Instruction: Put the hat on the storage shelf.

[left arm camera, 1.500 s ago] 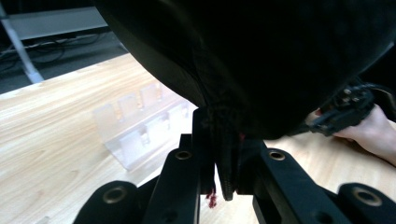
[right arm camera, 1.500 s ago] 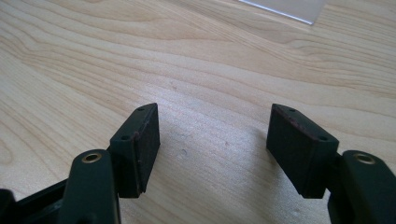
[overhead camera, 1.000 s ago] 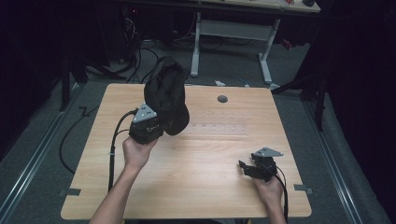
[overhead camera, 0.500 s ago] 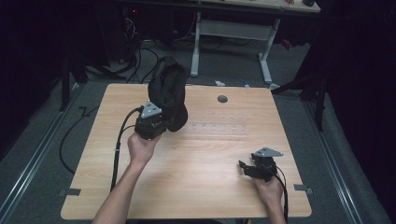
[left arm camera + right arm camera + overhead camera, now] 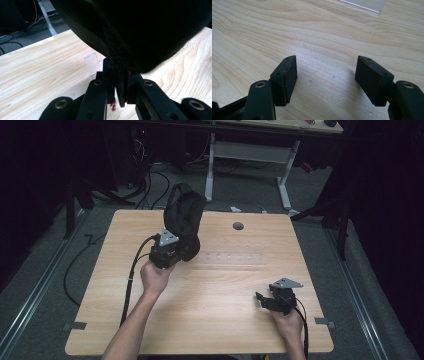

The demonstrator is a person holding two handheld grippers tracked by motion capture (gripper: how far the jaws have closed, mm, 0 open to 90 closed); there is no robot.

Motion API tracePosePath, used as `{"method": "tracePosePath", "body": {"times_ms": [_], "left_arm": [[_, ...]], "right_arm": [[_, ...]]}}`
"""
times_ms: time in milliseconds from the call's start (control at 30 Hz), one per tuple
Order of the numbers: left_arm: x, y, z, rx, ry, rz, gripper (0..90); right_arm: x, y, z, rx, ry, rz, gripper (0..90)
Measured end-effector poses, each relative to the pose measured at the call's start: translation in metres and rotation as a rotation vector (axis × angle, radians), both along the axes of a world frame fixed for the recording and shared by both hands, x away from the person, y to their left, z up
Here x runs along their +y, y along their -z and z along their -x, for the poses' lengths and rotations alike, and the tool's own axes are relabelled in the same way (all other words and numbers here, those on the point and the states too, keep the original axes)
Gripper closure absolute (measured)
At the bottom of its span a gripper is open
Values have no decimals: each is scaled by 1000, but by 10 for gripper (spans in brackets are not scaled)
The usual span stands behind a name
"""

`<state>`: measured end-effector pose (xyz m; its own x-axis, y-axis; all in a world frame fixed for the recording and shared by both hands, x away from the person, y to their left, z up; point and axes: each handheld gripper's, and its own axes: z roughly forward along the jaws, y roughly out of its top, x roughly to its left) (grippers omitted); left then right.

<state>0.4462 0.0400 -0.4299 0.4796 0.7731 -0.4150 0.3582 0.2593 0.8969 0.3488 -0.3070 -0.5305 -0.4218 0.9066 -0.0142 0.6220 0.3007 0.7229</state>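
Left gripper (image 5: 119,87): your jaws pinch the black cloth bag's (image 5: 184,217) seam.
Bag: held upright above the table (image 5: 225,320), long axis vertical (bulk beyond your jaws).
Right gripper (image 5: 327,80): spread, idle, well apart.

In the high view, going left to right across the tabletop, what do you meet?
Left gripper with the black cloth bag clamped in its jaws → round grommet hole → right gripper, jaws open.

Black tools (image 5: 171,251), brass-ringed screws, trailing cables
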Motion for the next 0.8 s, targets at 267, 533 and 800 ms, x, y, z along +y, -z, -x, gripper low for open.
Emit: {"method": "tracePosePath", "body": {"times_ms": [267, 533, 800], "left_arm": [[-5, 14, -2, 22, 4, -29, 823], [-8, 27, -2, 61, 19, -20, 815], [-10, 26, 0, 68, 18, -12, 788]], "right_arm": [[0, 0, 0, 0, 0, -1, 343], [0, 0, 0, 0, -1, -1, 342], [0, 0, 0, 0, -1, -1, 342]]}}
